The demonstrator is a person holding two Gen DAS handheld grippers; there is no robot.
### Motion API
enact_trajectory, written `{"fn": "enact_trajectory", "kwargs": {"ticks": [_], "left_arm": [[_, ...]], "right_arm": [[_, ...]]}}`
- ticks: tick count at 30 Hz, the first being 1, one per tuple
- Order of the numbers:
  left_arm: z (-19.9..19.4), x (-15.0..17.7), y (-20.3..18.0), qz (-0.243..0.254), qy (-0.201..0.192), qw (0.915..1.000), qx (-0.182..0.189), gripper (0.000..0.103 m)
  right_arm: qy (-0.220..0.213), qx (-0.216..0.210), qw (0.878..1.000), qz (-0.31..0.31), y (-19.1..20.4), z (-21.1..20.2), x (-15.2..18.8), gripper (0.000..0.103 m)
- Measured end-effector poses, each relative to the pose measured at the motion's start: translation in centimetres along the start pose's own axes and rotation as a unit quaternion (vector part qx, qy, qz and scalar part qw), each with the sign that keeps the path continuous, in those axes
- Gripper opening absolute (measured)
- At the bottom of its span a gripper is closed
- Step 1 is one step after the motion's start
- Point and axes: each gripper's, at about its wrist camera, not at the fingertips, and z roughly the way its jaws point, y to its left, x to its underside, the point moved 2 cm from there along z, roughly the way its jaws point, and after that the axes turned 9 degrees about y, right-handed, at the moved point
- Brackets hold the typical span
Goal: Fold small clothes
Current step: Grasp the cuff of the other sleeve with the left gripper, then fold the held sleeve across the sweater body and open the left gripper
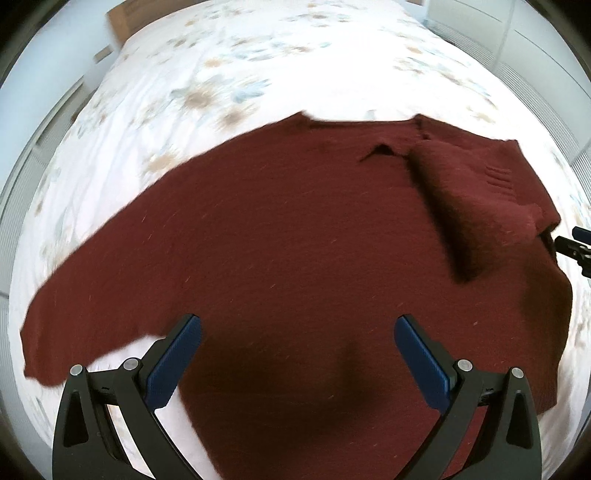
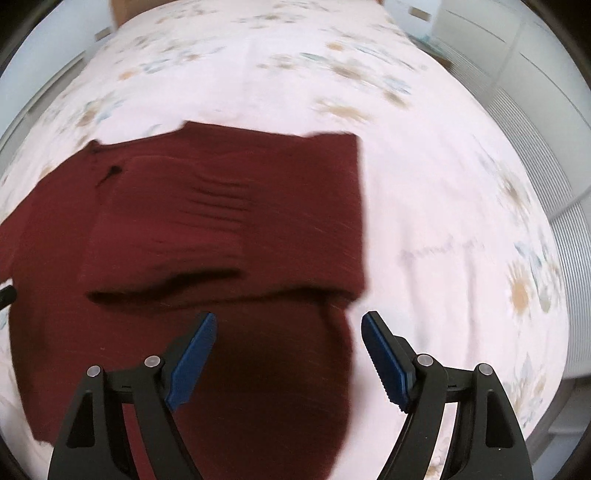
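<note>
Left wrist view first: I see my left gripper (image 1: 297,328) with its two blue pads (image 1: 173,363) spread wide and nothing between them — it has hold of nothing. Under and ahead of it lies one dark red sweater (image 1: 280,236), spread flat on the bed (image 1: 258,66) with its floral cover. One sleeve (image 1: 85,306) stretches out to the left, past the left finger. On the right side the other sleeve (image 1: 476,199) is folded in across the body, lying on top of it. At the right edge of this view I catch a bit of my right gripper (image 1: 576,247), just beside the sweater's right edge; from here I cannot tell whether it touches the cloth. One brown box (image 1: 123,18) shows beyond the far corner of the bed; I cannot see into it.

Right wrist view: the right gripper (image 2: 288,325) also stands wide open, two blue pads (image 2: 192,363) apart — empty. The sweater (image 2: 221,206) lies ahead and to the left, its right edge running between the fingers, so the left finger is over cloth and the right finger over bare bed cover (image 2: 443,221). The folded-in sleeve (image 2: 166,229) lies across the body just ahead of the fingertips. The picture is blurred.
</note>
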Motion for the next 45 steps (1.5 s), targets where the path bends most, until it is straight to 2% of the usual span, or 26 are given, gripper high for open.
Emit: {"fn": "enact_trajectory", "kwargs": {"ticks": [8, 11, 19, 23, 28, 30, 31, 35, 36, 38, 41, 45], "left_arm": [[-0.1, -4.5, -6.1, 0.067, -0.014, 0.9975, 0.016, 0.102], [-0.1, -5.3, -8.3, 0.095, -0.019, 0.9949, 0.026, 0.102], [0.9, -5.5, -15.0, 0.202, -0.024, 0.9789, 0.025, 0.102], [2.3, -5.8, -17.3, 0.229, -0.007, 0.973, 0.028, 0.102], [4.6, -6.9, -20.0, 0.26, 0.003, 0.9657, 0.007, 0.1], [5.7, -7.6, -20.7, 0.263, 0.018, 0.9646, 0.002, 0.095], [6.1, -8.0, -20.9, 0.263, 0.025, 0.9644, -0.004, 0.089], [7.8, -9.4, -21.2, 0.25, 0.052, 0.9667, -0.016, 0.049], [8.1, -9.8, -21.1, 0.241, 0.058, 0.9686, -0.011, 0.044], [8.0, -10.3, -21.0, 0.235, 0.051, 0.9707, -0.009, 0.02], [7.3, -10.8, -20.2, 0.228, 0.031, 0.9732, -0.01, 0.016], [5.4, -10.9, -16.9, 0.187, 0.001, 0.9824, -0.002, 0.015]], "right_arm": [[0.003, -0.001, 0.999, 0.045, -4.1, 1.6, 1.4, 0.082], [0.006, -0.01, 0.998, 0.056, -4.9, 2.0, 2.1, 0.082], [0.005, -0.026, 0.997, 0.069, -5.1, 2.6, 2.4, 0.082], [0.005, -0.033, 0.997, 0.075, -5.5, 2.8, 2.5, 0.082], [0.008, -0.036, 0.996, 0.078, -5.8, 3.1, 2.4, 0.082], [0.01, -0.035, 0.996, 0.076, -5.7, 3.5, 2.1, 0.082], [0.011, -0.034, 0.997, 0.076, -5.7, 3.6, 1.9, 0.082], [0.015, -0.031, 0.996, 0.077, -5.7, 4.4, 1.2, 0.082], [0.016, -0.031, 0.996, 0.077, -5.7, 4.5, 1.0, 0.082], [0.017, -0.029, 0.997, 0.075, -5.5, 4.9, 0.5, 0.082], [0.016, -0.028, 0.997, 0.067, -5.0, 5.3, -0.6, 0.082], [0.009, -0.042, 0.997, 0.066, -4.4, 5.7, -1.8, 0.081]]}}
